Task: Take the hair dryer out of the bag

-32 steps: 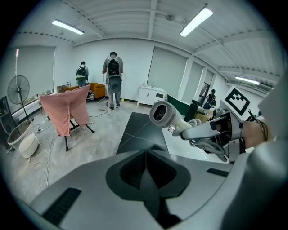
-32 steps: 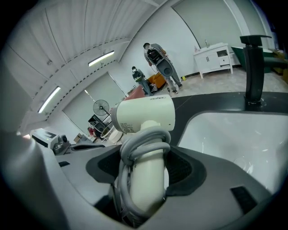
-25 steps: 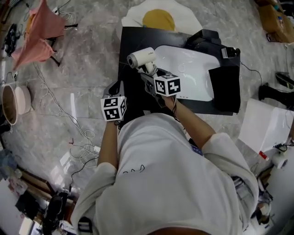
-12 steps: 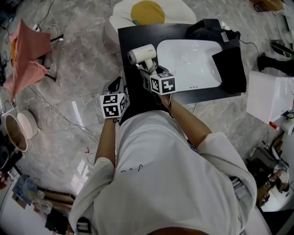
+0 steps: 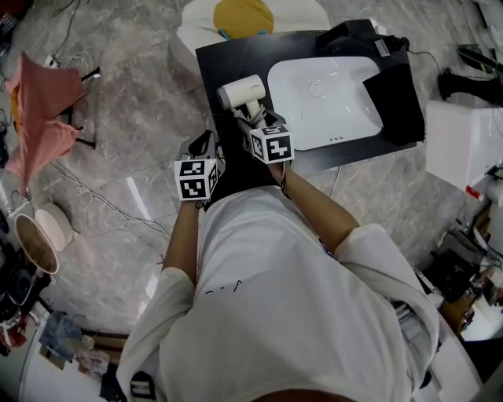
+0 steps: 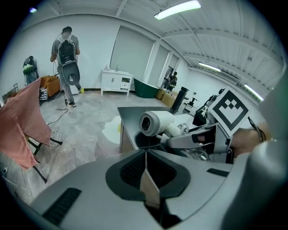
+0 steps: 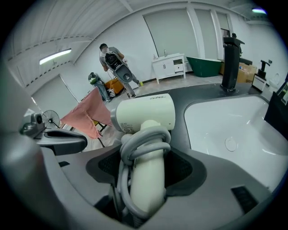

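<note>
Bright, even indoor light falls from ceiling strip lights [image 6: 177, 9]. In the head view the polished floor [image 5: 118, 110] shows pale glare streaks and shadows stay soft. Both gripper views curve strongly at the edges, with black vignetted corners and a blurred nearest foreground.

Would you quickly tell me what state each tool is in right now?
Left tool: shut, holding nothing.
Right tool: shut on the hair dryer, gripping its cord-wrapped handle.
</note>
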`<action>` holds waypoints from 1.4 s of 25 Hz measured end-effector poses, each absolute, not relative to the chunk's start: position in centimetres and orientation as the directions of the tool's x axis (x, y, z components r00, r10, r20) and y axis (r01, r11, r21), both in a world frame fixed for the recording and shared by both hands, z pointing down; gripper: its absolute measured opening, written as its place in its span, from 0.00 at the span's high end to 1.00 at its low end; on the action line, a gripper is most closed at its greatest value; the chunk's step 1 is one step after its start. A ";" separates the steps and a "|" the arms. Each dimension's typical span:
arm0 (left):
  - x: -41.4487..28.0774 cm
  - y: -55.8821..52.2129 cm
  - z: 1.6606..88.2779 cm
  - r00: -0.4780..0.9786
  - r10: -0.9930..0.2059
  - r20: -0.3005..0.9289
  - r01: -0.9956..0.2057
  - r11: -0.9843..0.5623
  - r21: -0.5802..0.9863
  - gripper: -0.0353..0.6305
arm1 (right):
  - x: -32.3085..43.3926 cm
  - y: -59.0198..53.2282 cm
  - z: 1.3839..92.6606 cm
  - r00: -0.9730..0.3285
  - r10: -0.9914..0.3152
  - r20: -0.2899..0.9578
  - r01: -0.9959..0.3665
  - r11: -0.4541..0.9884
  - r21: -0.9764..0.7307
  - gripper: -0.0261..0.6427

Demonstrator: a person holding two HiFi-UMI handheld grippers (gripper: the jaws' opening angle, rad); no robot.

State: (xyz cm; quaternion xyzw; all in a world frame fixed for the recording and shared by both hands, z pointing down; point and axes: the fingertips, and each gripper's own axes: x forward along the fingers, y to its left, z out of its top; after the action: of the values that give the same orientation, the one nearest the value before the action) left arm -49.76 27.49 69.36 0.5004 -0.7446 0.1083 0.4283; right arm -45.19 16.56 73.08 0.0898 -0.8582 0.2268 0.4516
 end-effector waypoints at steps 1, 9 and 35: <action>-49.7 27.5 69.3 -0.128 -0.655 0.745 -0.841 0.470 0.269 0.90 | -45.1 16.6 73.3 -0.570 0.041 0.821 -0.355 0.888 -0.291 0.54; -49.4 27.8 69.6 -0.109 -0.663 0.740 -0.838 0.462 0.291 0.90 | -44.7 17.1 74.8 -0.529 0.019 0.848 -0.330 0.916 -0.227 0.54; -33.0 15.2 63.0 -0.027 -0.733 0.680 -0.938 0.254 0.235 0.90 | -26.7 10.2 65.7 -0.695 -0.009 0.719 -0.272 0.929 -0.252 0.97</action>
State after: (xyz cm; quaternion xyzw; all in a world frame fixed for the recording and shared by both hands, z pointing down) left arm -33.01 15.20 63.00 0.5944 -0.7027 0.1410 0.3647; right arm -26.74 10.18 65.70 0.0778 -0.9043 0.1721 0.3828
